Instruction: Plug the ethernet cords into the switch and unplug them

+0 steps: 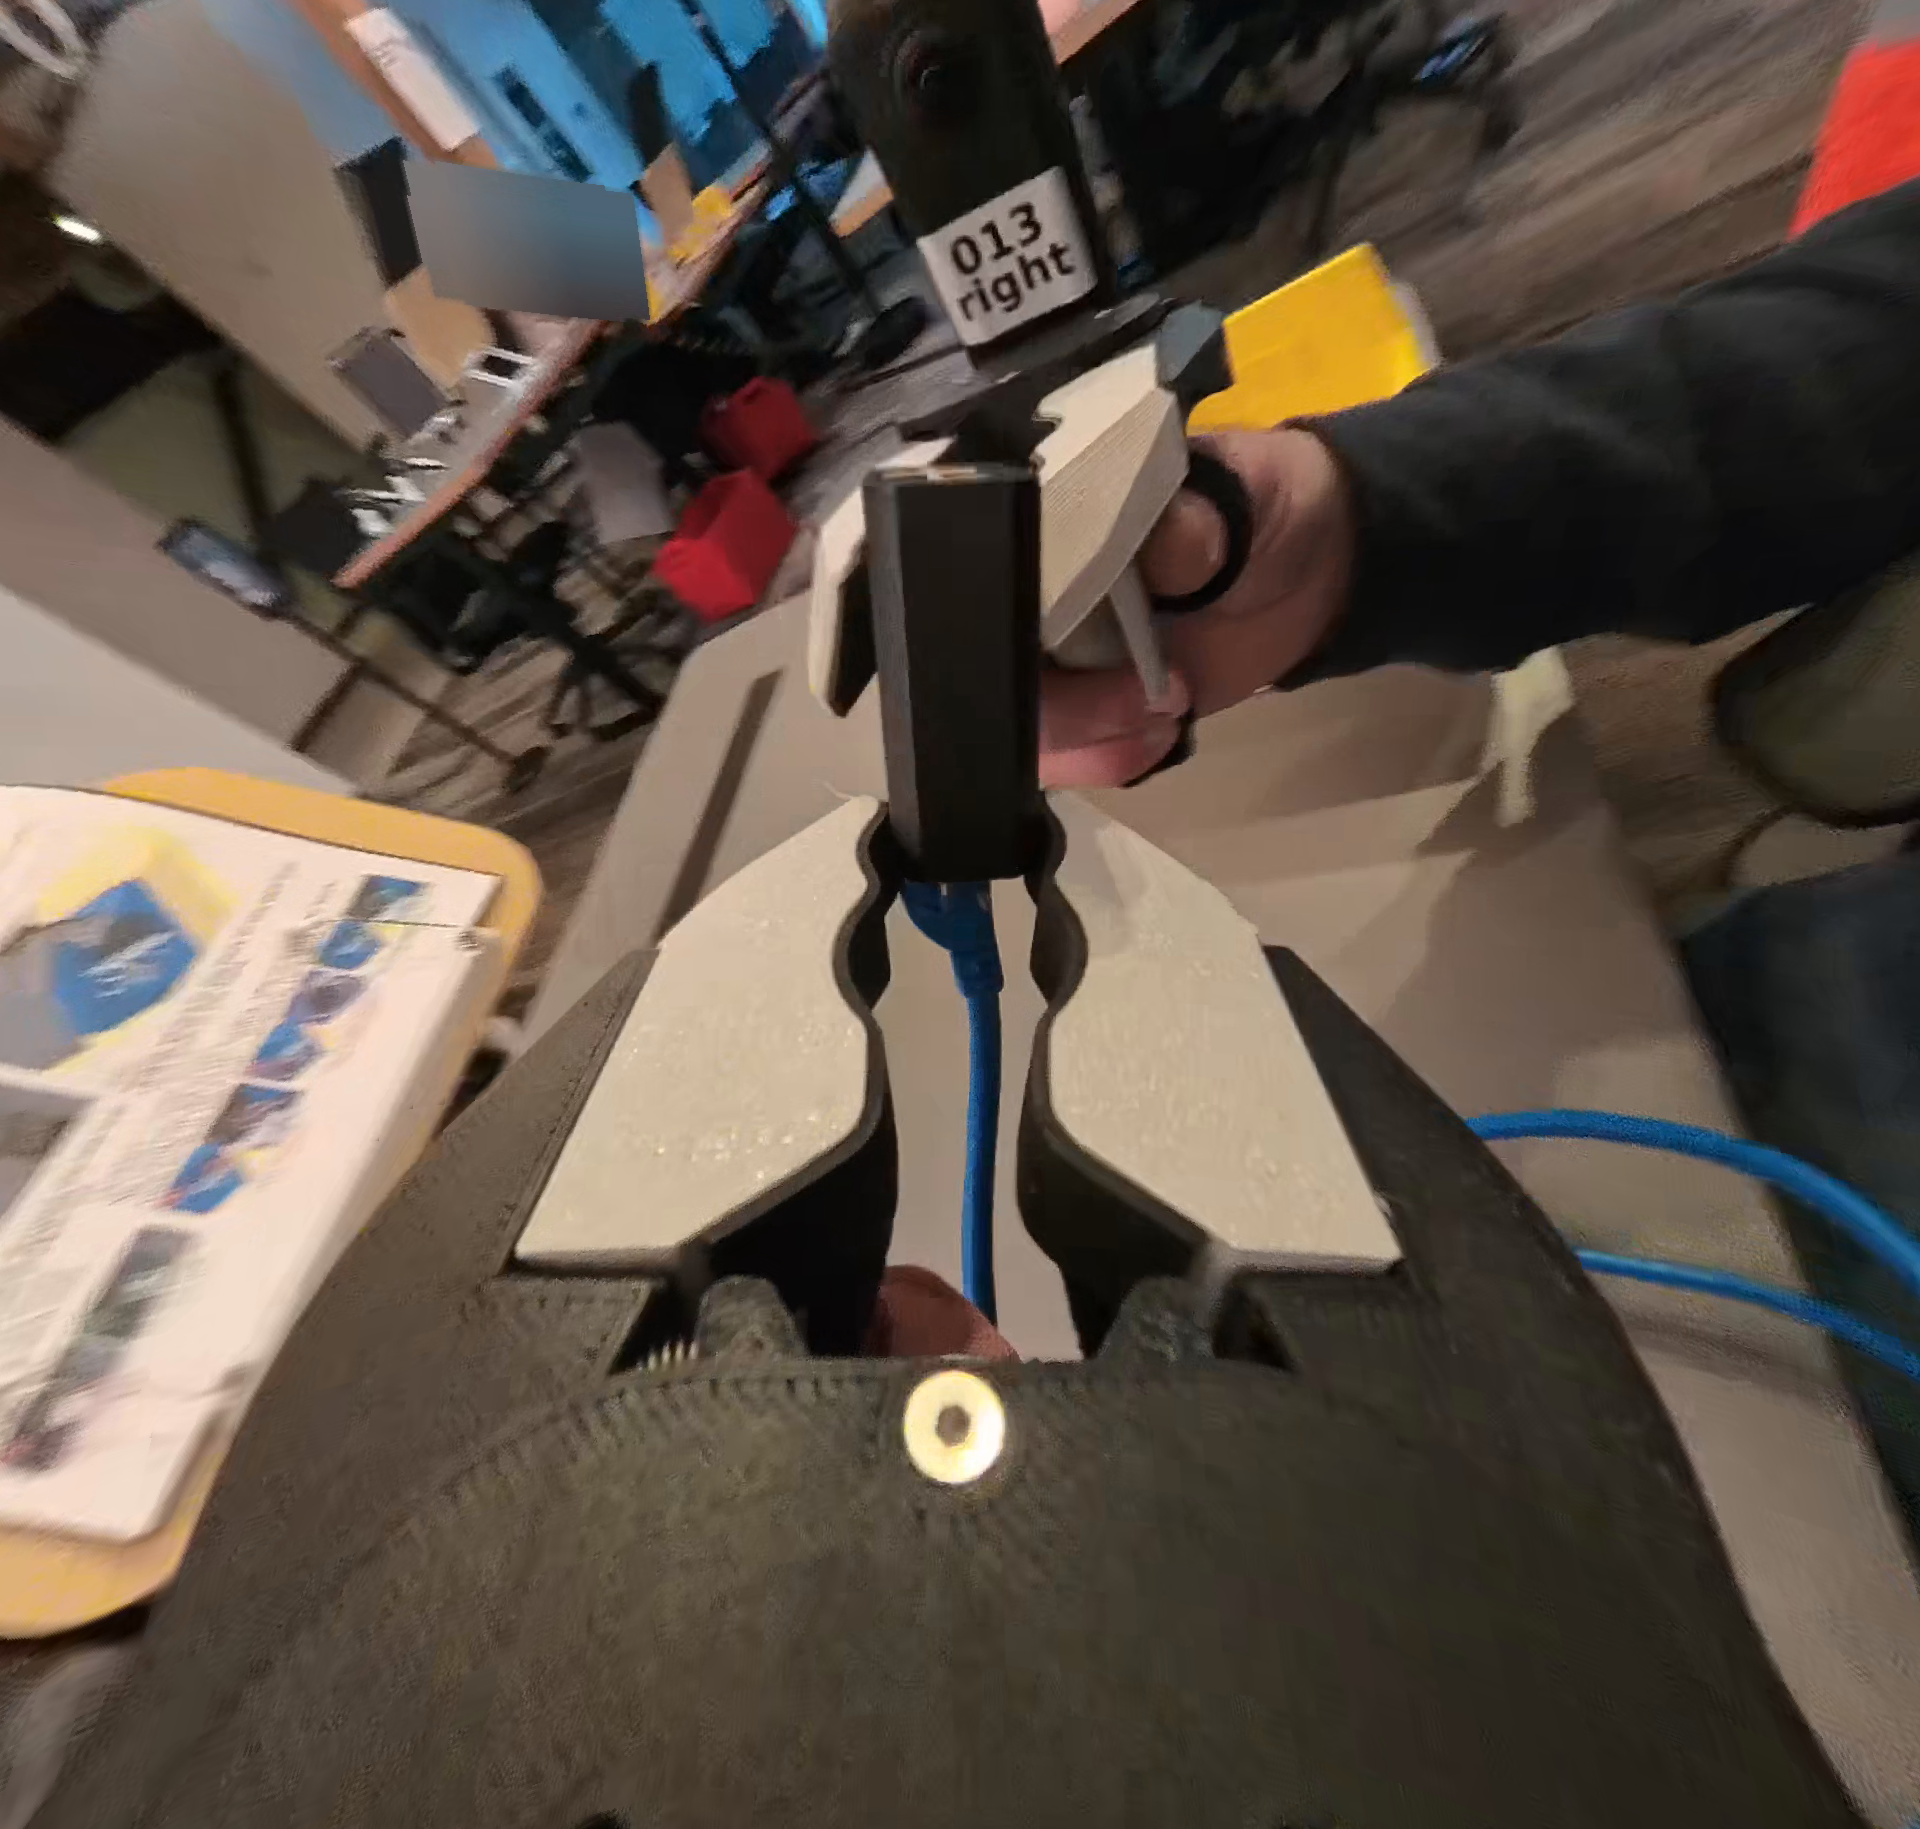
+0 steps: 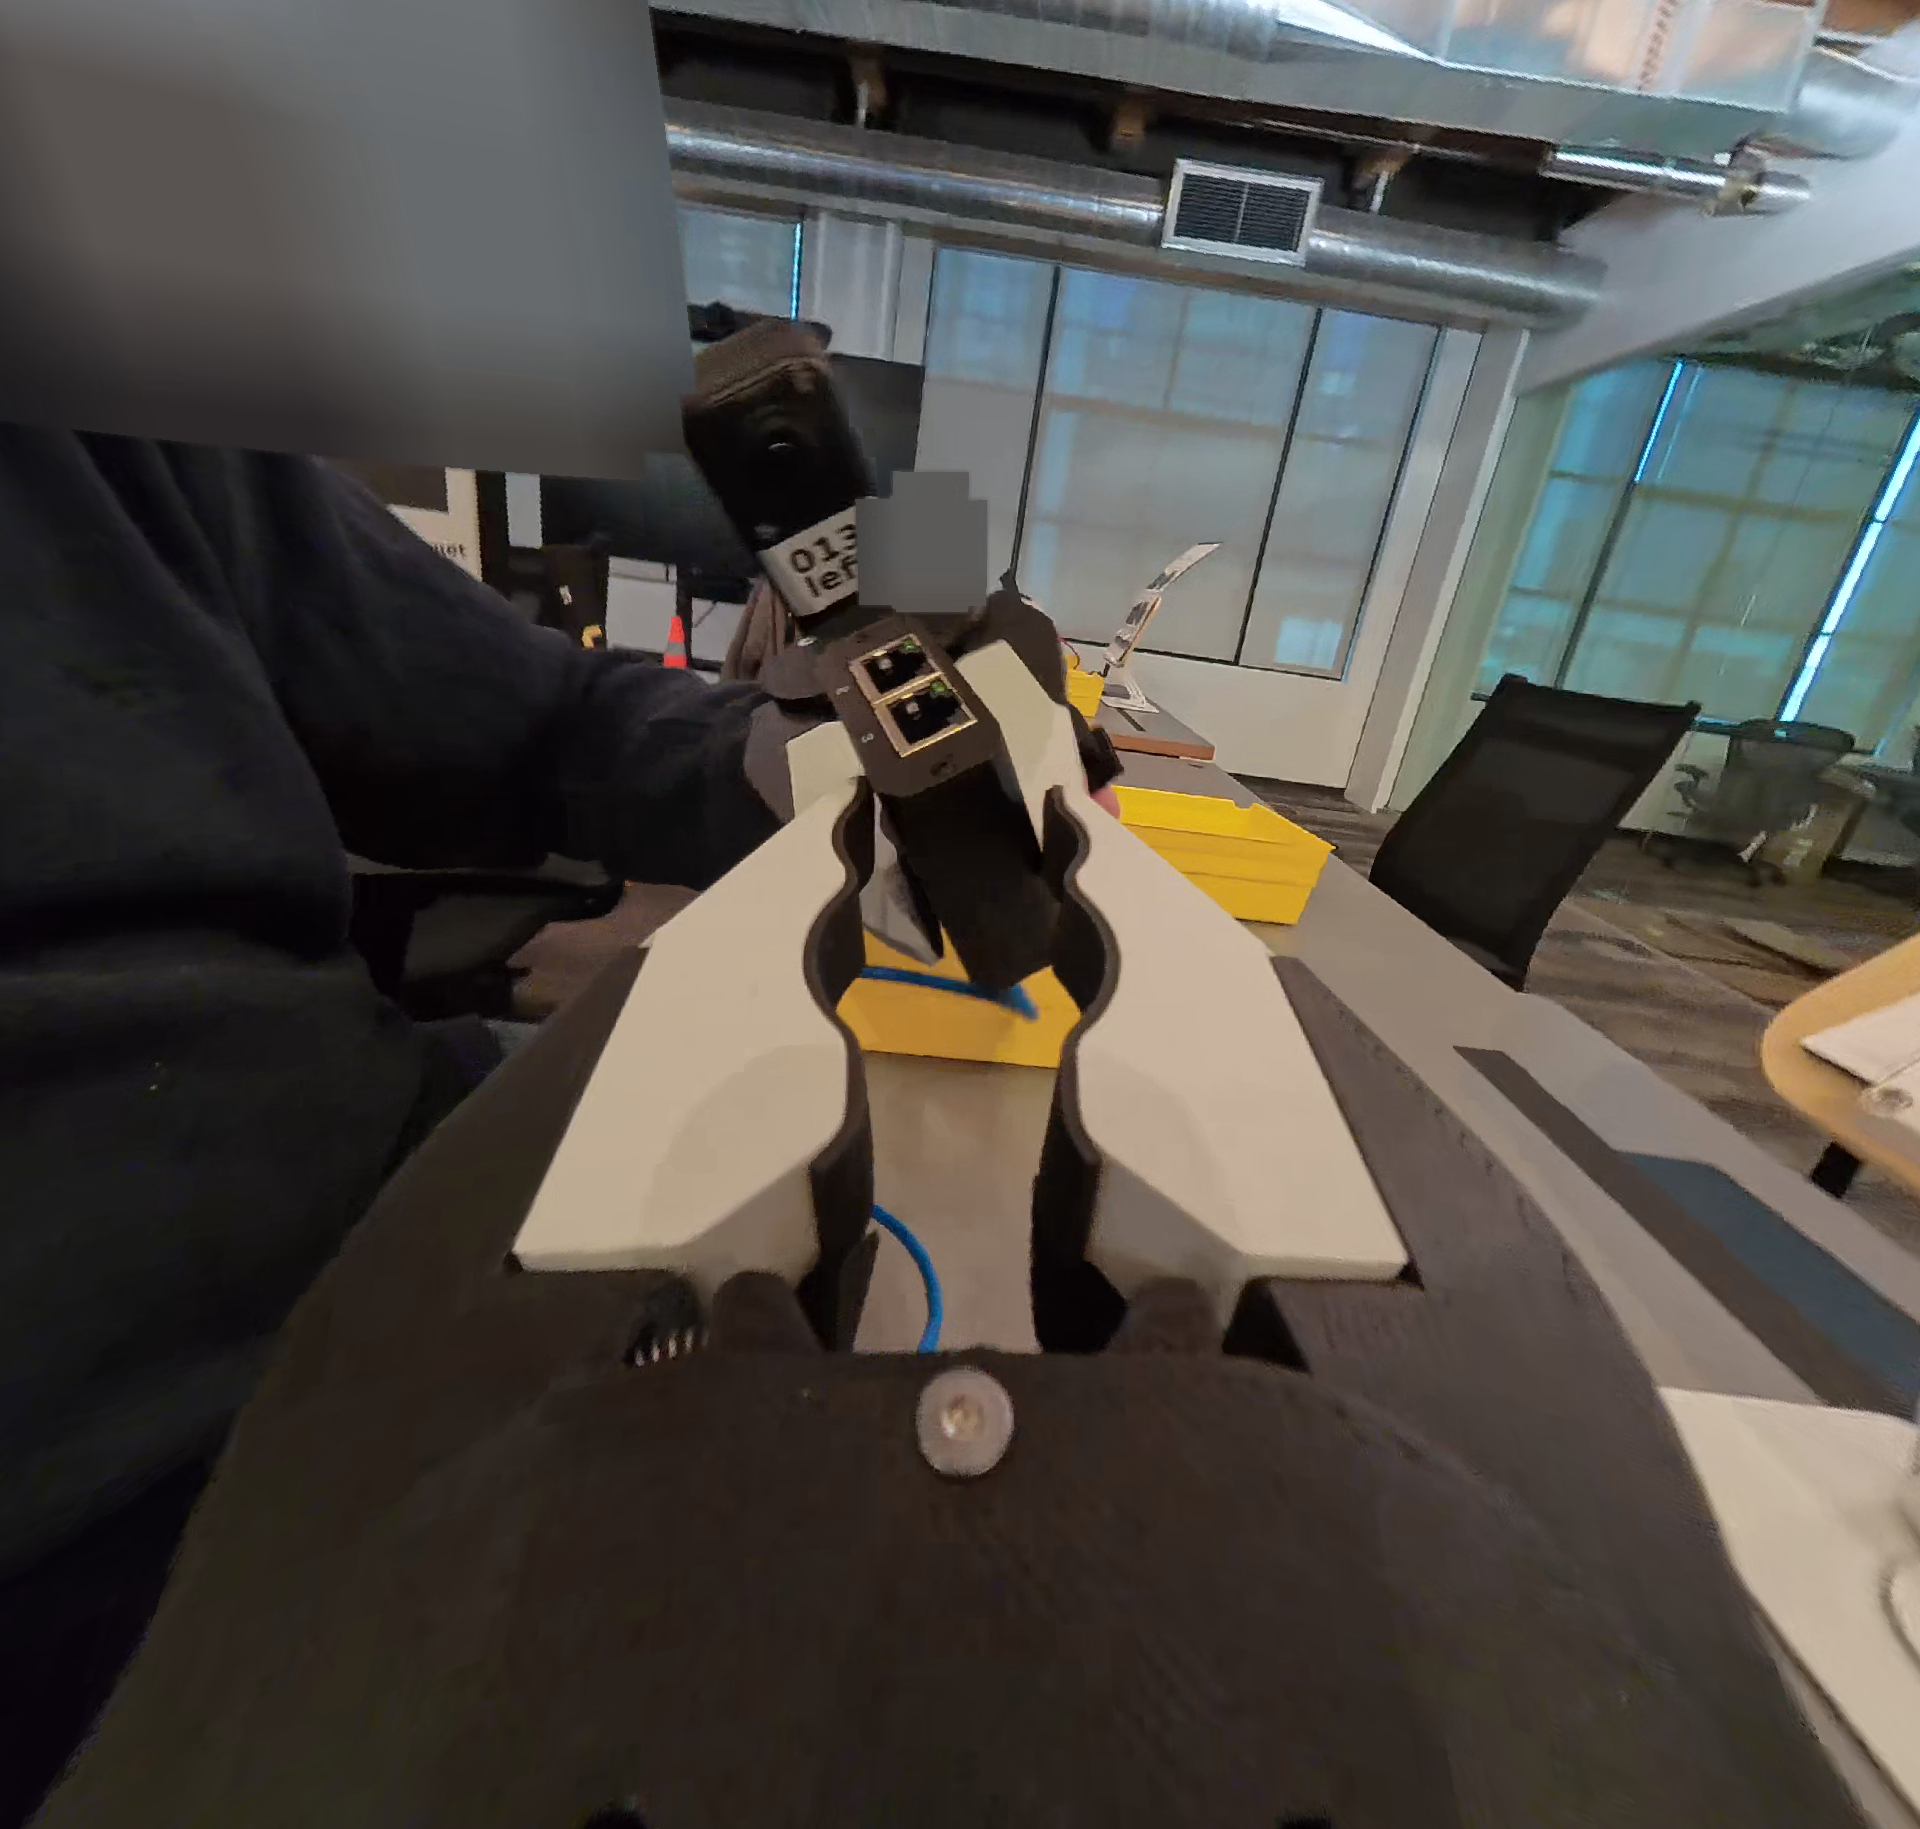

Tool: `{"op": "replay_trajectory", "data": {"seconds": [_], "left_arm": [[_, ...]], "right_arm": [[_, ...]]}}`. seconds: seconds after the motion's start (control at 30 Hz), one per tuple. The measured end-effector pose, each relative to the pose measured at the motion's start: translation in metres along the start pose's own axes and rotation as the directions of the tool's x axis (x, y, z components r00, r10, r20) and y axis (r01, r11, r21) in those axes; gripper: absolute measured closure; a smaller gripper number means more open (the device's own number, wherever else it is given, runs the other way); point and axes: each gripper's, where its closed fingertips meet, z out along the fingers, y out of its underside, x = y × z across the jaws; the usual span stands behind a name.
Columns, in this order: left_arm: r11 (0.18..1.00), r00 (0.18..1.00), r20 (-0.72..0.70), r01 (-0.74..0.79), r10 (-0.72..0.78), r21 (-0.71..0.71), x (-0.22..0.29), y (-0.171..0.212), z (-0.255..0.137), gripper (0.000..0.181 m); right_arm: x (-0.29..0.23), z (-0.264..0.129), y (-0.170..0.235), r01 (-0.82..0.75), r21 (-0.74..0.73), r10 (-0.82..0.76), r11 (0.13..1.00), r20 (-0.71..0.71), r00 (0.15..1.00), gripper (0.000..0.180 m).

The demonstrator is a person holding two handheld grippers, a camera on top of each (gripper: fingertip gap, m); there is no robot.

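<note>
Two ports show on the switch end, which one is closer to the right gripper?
The lower port, next to the right gripper on the switch; the other port sits just above it, farther off.

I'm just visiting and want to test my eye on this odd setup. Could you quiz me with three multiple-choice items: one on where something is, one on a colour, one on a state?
1. Where is the black switch?
A. Flat on the table
B. Gripped in the jaws of both handheld grippers
C. Inside a yellow bin

2. What colour is the cord running between the left gripper's jaws?
A. Red
B. Blue
C. White

3. In the right wrist view, the two sockets facing the camera are:
A. Both empty
B. Both plugged
C. Taped over

Answers:
1 B: the switch sits in the jaws of the right gripper and the left gripper.
2 B: the cord is bright blue.
3 A: the sockets show open holes with nothing in them.
</note>
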Motion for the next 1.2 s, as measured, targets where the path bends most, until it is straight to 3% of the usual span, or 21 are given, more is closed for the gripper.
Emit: {"op": "replay_trajectory", "data": {"seconds": [0.2, 0.37, 0.5, 0.57, 0.67, 0.87, 0.93, 1.07, 1.2], "left_arm": [[0.988, 0.981, -0.128, 0.151, -0.146, 0.032, 0.005, 0.009, 0.005, 0.157], [0.991, 0.990, -0.042, 0.134, -0.135, -0.015, -0.011, 0.017, 0.009, 0.152], [0.993, 0.990, 0.136, -0.009, 0.025, -0.114, -0.037, 0.019, -0.004, 0.134], [0.969, 0.966, 0.166, -0.170, 0.200, -0.179, -0.039, 0.011, -0.009, 0.137], [0.890, 0.910, 0.134, -0.339, 0.392, -0.304, -0.036, 0.005, -0.010, 0.138], [0.811, 0.877, 0.052, -0.417, 0.477, -0.411, -0.020, 0.019, -0.011, 0.149], [0.820, 0.881, 0.063, -0.409, 0.470, -0.400, -0.013, 0.021, -0.012, 0.152], [0.815, 0.849, 0.116, -0.444, 0.515, -0.372, -0.008, 0.017, -0.020, 0.155], [0.798, 0.809, 0.153, -0.494, 0.567, -0.347, -0.009, 0.009, -0.032, 0.156]], "right_arm": [[0.001, 0.010, 0.002, 0.121, -0.131, -0.127, 0.984, -0.035, 0.991, 0.160], [0.015, 0.010, 0.004, 0.171, -0.242, -0.204, 0.955, -0.121, 0.971, 0.159], [0.028, 0.004, 0.009, 0.249, -0.416, -0.346, 0.875, -0.176, 0.922, 0.159], [0.031, 0.003, 0.012, 0.281, -0.500, -0.408, 0.819, -0.164, 0.898, 0.159], [0.032, 0.004, 0.022, 0.329, -0.624, -0.494, 0.708, -0.104, 0.863, 0.160], [0.026, 0.006, 0.038, 0.383, -0.728, -0.550, 0.569, 0.009, 0.835, 0.159], [0.020, 0.006, 0.043, 0.389, -0.721, -0.525, 0.574, 0.040, 0.850, 0.159], [0.005, 0.011, 0.037, 0.280, -0.605, -0.324, 0.745, 0.038, 0.945, 0.153], [0.005, 0.011, 0.027, 0.185, -0.519, -0.198, 0.835, 0.031, 0.980, 0.145]]}}
